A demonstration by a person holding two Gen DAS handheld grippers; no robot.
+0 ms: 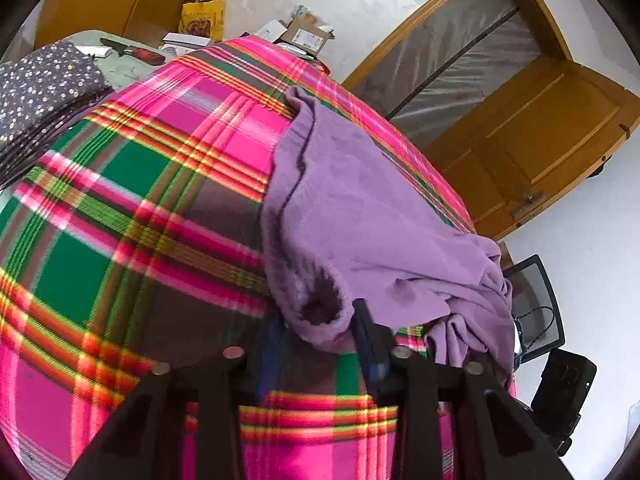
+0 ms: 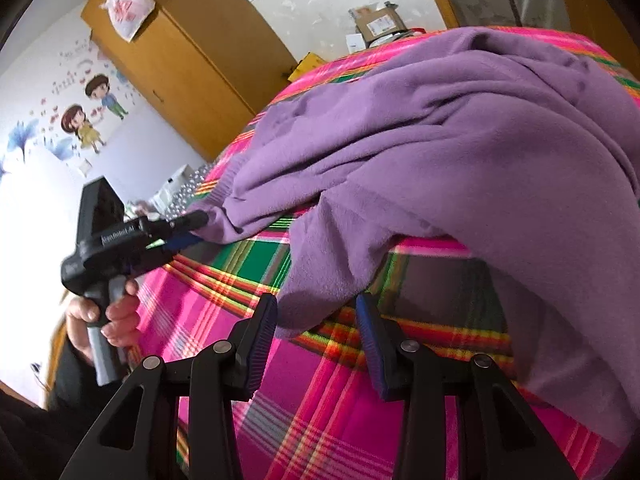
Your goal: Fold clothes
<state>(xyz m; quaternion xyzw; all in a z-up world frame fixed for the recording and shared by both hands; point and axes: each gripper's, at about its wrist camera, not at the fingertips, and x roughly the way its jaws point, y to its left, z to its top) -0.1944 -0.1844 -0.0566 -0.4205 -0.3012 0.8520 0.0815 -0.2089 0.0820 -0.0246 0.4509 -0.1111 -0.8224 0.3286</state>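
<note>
Sweater (image 2: 460,128) hem between spread right fingers (image 2: 262,332) (left fingers (image 2: 188,220) pinch its cuff).

White lettering runs along the black body of the left claw (image 2: 192,226), seen in the right wrist view; it seems to end in "AI", but the rest is too small to make out. The yellow bag (image 1: 203,18) behind the plaid bed carries print that cannot be read. Just right of that bag, the cardboard box (image 1: 307,36) bears a white shipping label, its lines likewise illegible.
</note>
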